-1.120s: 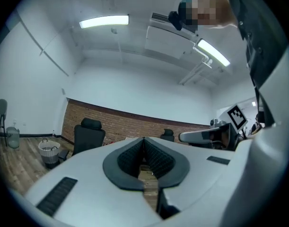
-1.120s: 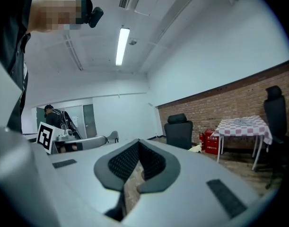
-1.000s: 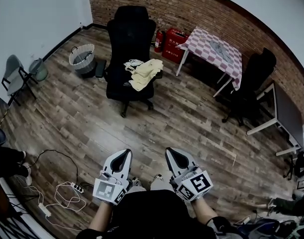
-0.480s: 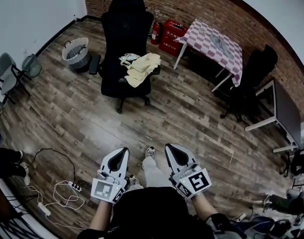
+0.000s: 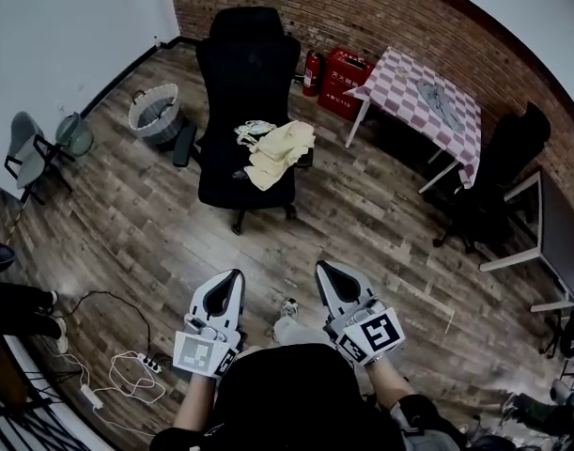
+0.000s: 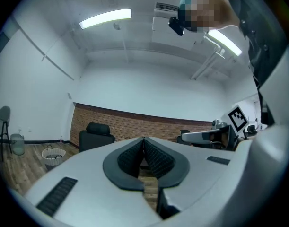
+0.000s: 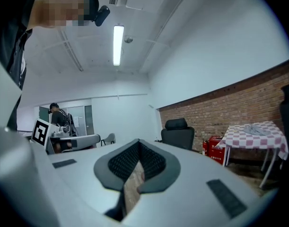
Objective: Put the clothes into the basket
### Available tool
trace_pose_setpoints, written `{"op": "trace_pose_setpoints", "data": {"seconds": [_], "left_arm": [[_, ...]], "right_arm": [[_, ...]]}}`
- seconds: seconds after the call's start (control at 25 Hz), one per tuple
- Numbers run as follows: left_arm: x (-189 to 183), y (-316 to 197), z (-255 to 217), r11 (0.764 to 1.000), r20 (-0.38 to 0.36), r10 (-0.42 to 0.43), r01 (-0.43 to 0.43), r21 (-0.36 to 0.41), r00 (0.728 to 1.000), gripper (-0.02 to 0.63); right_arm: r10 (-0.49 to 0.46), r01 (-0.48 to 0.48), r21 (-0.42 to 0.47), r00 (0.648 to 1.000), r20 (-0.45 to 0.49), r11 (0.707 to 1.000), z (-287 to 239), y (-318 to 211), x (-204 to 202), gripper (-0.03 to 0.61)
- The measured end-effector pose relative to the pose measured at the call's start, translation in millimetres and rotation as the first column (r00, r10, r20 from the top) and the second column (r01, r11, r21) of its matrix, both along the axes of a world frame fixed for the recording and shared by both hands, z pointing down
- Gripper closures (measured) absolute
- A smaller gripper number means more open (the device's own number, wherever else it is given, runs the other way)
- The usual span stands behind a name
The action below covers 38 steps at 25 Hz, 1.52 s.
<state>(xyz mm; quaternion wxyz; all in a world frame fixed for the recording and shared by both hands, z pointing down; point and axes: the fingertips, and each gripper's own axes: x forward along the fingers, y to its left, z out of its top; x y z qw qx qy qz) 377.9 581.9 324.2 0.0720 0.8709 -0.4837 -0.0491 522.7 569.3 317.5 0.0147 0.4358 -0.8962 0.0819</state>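
Pale yellow clothes (image 5: 280, 152) lie heaped on the seat of a black office chair (image 5: 244, 64), upper centre; the basket (image 5: 155, 113) stands on the floor at upper left, near the chair. Lower centre, the left hand-held gripper (image 5: 226, 287) and the right hand-held gripper (image 5: 333, 278) each have jaws pressed together, empty.

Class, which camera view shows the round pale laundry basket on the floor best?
The head view: the round pale laundry basket shows from above, rim and inside. The left gripper view shows it small, far off at lower left. The right gripper view lacks it.
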Motion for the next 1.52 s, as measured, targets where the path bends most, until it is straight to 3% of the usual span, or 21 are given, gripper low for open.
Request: {"op": "trace_pose_setpoints", "data": {"seconds": [0.4,0.64,0.76,1.2,1.36,1.52], "left_arm": [[31.1,-67.1,-15.4,0.999,0.009,-0.039,0.039,0.035,0.999,0.6],[24.1,-110.1,-17.1,0.998,-0.018,-0.036,0.037,0.055,0.999,0.6],[16.9,-142.0,-8.7,1.0,-0.026,-0.018,0.018,0.025,1.0,0.6],[-17.1,-285.3,-3.6,0.984,-0.04,0.173,-0.172,0.038,0.984,0.6],[-21.4,-315.4,-0.3,0.962,-0.065,0.273,-0.27,0.046,0.96,0.6],[-27.7,-343.3,-1.4,0.95,-0.078,0.31,-0.308,0.047,0.947,0.6]], "right_arm": [[-0.074,0.074,0.008,0.997,0.02,0.997,-7.6,-74.3,19.3,0.569],[-0.066,0.066,-0.022,0.998,0.018,0.998,0.4,-112.2,14.4,0.571],[-0.042,0.042,-0.023,0.999,0.003,0.999,1.6,-136.7,6.0,0.569],[0.133,-0.133,-0.063,0.991,-0.003,0.989,3.2,-261.4,-32.7,0.569],[0.15,-0.15,-0.086,0.989,-0.01,0.985,8.4,-293.4,-60.5,0.569],[0.145,-0.151,-0.092,0.987,-0.071,0.984,15.1,-316.4,-78.7,0.569]]}}
